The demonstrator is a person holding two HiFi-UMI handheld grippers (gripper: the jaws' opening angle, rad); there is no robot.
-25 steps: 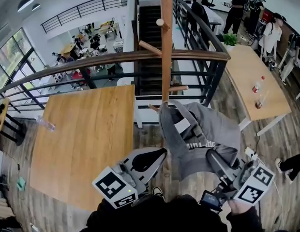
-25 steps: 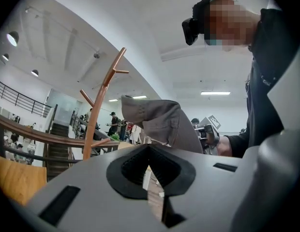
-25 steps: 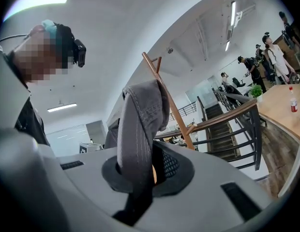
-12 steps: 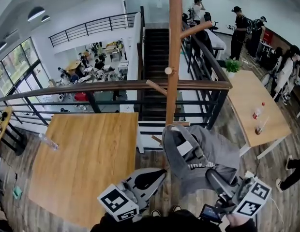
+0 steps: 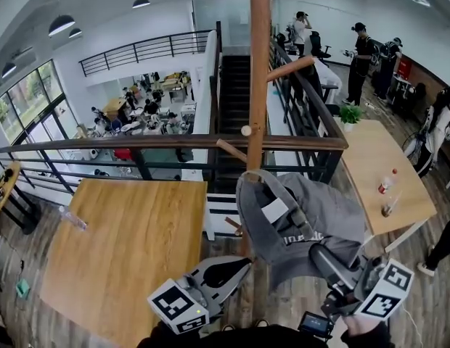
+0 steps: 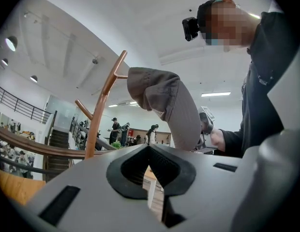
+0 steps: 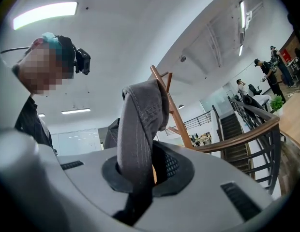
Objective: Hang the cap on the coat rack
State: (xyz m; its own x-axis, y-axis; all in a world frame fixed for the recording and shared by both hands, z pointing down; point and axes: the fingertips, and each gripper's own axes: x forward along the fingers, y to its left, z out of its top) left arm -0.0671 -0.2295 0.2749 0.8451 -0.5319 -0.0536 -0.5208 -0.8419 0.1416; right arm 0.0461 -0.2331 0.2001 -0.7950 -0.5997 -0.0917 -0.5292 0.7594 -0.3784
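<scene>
The wooden coat rack (image 5: pixel 258 85) stands just ahead, its pegs slanting up from the pole. A grey cap (image 5: pixel 305 209) hangs in the air against the pole's lower part, inside facing me and a white label showing. My right gripper (image 5: pixel 317 252) is shut on its brim from below; in the right gripper view the cap's fabric (image 7: pixel 140 115) runs up out of the right gripper (image 7: pixel 140 170) toward the rack (image 7: pixel 172 105). My left gripper (image 5: pixel 242 264) sits left of the cap, shut and holding nothing. From the left gripper (image 6: pixel 149 149) I see the cap (image 6: pixel 164 100) beside the rack (image 6: pixel 99 115).
A wooden table (image 5: pixel 123 245) lies at the left. A dark railing (image 5: pixel 167 142) runs behind the rack, with a stairwell beyond it. Another table (image 5: pixel 377 165) at the right carries a bottle (image 5: pixel 388 182). Several people stand at the back right.
The right gripper has lifted the cap higher along the rack's pole. The left gripper has shifted a little and stays shut and empty.
</scene>
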